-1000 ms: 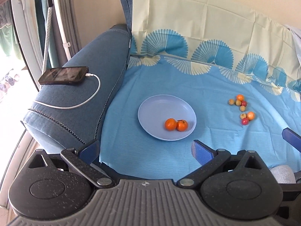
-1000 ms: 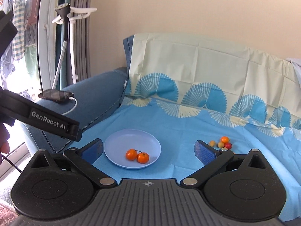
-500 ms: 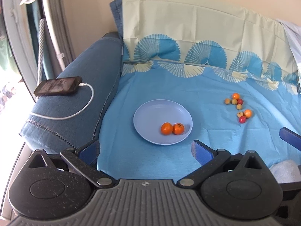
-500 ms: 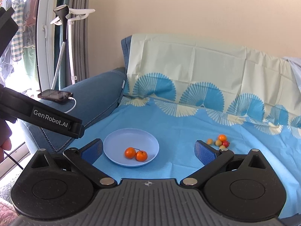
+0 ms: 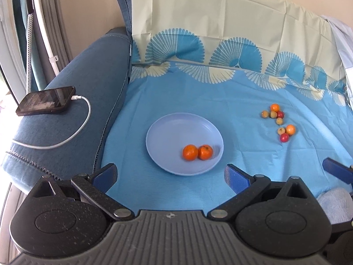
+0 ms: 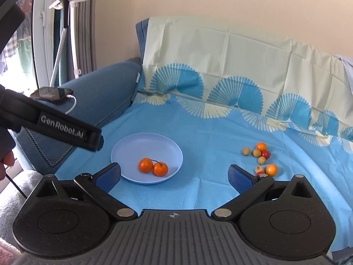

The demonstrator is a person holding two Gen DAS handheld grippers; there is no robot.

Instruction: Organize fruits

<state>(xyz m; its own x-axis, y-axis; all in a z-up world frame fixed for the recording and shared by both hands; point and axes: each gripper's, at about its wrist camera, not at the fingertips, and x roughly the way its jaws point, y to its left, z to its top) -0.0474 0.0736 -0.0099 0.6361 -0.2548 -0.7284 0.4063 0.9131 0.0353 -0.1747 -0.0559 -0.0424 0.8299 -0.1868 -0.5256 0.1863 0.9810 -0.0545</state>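
Observation:
A pale blue plate lies on the blue cloth and holds two oranges. The plate and oranges also show in the right wrist view. Several small loose fruits, orange, yellow and red, lie on the cloth to the plate's right; they also show in the right wrist view. My left gripper is open and empty, just in front of the plate. My right gripper is open and empty, in front of the plate and the loose fruits.
The blue sofa armrest on the left carries a phone on a white cable. A patterned cloth covers the backrest. A steamer stand stands by the curtains. The left gripper's body crosses the right wrist view's left side.
Both views have shifted slightly nearer the plate and fruits. Both grippers stay open and nothing on the cloth has moved.

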